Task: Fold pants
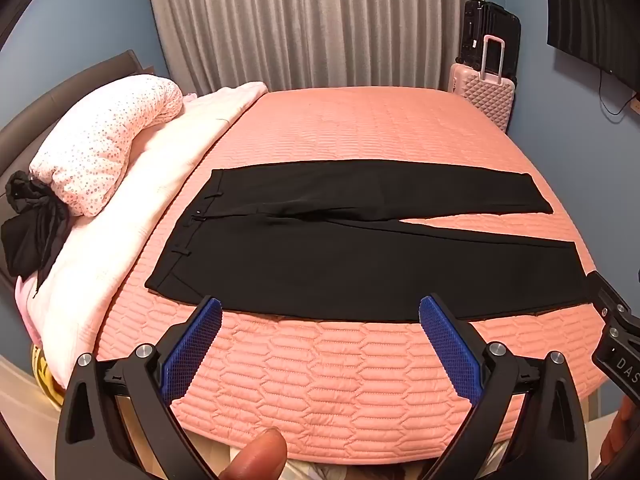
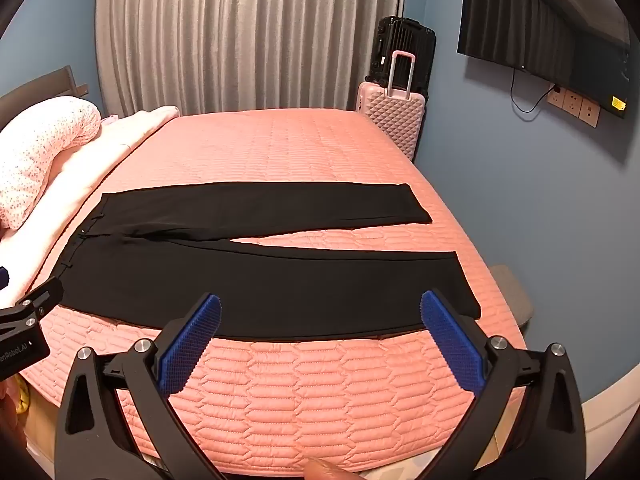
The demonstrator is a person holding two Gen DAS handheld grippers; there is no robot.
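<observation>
A: Where were the black trousers (image 1: 360, 264) found?

B: They were found laid flat across the bed (image 1: 340, 380), on its salmon quilted cover, with the waistband (image 1: 188, 236) turned towards the pink blanket (image 1: 132, 208) and dotted pillow (image 1: 104, 148) at the left. The two legs were spread slightly apart at the hems, on the right. No fold was seen in them.

A: And the state of each hand-held gripper?

B: The left hand-held gripper (image 1: 320, 312) was recorded released, its blue pads (image 1: 192, 352) wide apart, held above the near edge of the trousers near the waist end; nothing was gripped. The right hand-held gripper (image 2: 320, 312) was likewise released and empty, held over the near leg towards the hem.

A: Surroundings noted?

B: A pink suitcase (image 2: 396, 120) and a black suitcase (image 2: 404, 48) were noted beside grey curtains (image 2: 248, 36); a wall-mounted television (image 2: 540, 28) was noted on the right.
</observation>
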